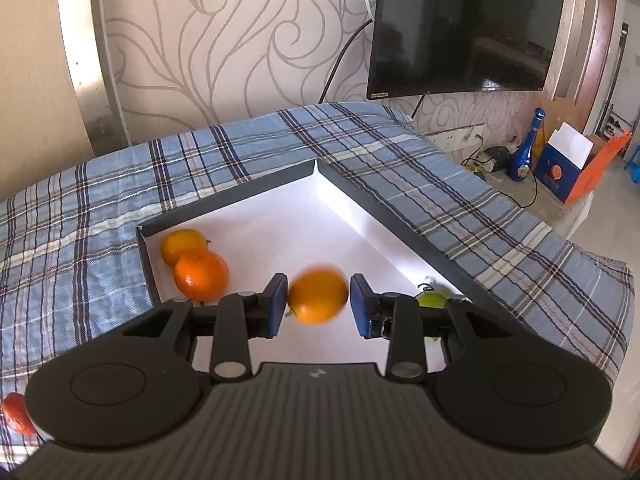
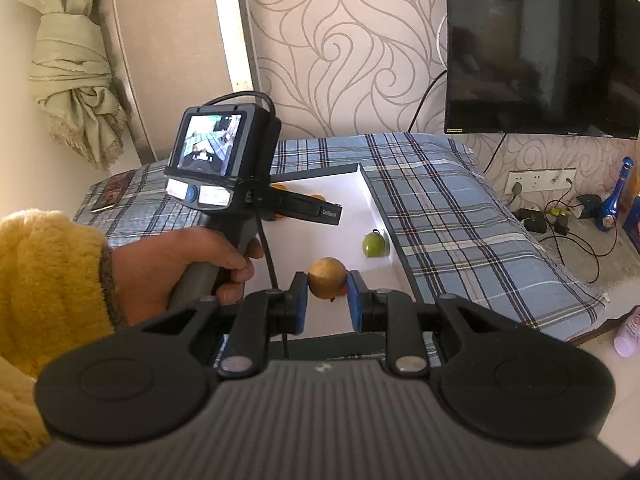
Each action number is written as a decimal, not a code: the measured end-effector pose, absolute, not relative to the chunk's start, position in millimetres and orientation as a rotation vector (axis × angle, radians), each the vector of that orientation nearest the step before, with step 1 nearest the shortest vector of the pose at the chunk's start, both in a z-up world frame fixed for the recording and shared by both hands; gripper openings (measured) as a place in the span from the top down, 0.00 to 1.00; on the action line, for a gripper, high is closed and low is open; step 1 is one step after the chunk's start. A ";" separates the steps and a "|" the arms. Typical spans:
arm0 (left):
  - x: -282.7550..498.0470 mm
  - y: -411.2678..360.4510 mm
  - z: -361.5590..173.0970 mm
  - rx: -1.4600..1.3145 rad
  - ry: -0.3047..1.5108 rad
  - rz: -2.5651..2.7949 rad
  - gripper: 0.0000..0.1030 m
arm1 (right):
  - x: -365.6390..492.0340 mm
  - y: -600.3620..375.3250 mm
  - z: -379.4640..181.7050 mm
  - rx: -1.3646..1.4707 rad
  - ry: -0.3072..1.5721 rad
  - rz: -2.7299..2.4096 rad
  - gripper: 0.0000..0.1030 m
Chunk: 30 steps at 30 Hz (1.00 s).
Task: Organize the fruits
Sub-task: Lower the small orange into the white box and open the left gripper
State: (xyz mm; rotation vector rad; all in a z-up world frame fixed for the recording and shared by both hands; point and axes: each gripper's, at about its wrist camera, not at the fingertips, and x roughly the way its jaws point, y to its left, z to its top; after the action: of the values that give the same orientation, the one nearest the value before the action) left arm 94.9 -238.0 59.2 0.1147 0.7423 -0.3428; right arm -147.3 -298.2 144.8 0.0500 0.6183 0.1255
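My left gripper [image 1: 319, 300] hangs over the white-lined box [image 1: 384, 208]. A blurred orange [image 1: 318, 296] sits between its blue pads, with a thin gap at the right pad, so the jaws are open. Two oranges [image 1: 182, 242] [image 1: 201, 274] lie in the box's left corner. A green fruit [image 1: 431, 300] rests by the box's right wall, partly hidden by a finger. In the right wrist view, my right gripper [image 2: 327, 286] is shut on a brownish-yellow round fruit [image 2: 326, 276] near the box's front edge. The green fruit [image 2: 374, 244] lies just beyond it.
The box sits on a blue plaid cloth [image 1: 100, 208]. Another orange [image 1: 16, 414] lies on the cloth at the lower left. A hand [image 2: 172, 268] in a yellow sleeve holds the left gripper's handle. A phone [image 2: 112, 196] lies at the table's far left. A TV [image 1: 460, 28] hangs behind.
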 end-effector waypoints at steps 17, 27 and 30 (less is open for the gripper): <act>53.0 -232.6 91.3 0.107 0.649 -0.369 0.45 | -146.3 -304.8 144.5 0.059 0.608 0.151 0.77; -13.6 -192.8 112.1 0.109 0.589 -0.354 0.45 | -115.2 -311.8 131.9 0.064 0.626 0.185 0.77; -34.3 -178.5 114.3 0.109 0.583 -0.342 0.45 | -99.6 -308.5 124.9 0.058 0.640 0.204 0.77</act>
State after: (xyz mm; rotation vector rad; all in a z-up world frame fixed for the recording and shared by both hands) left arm -34.3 -178.5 114.3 0.1095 0.5829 -0.3420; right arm -99.6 -308.5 124.9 0.0577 0.6398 0.2044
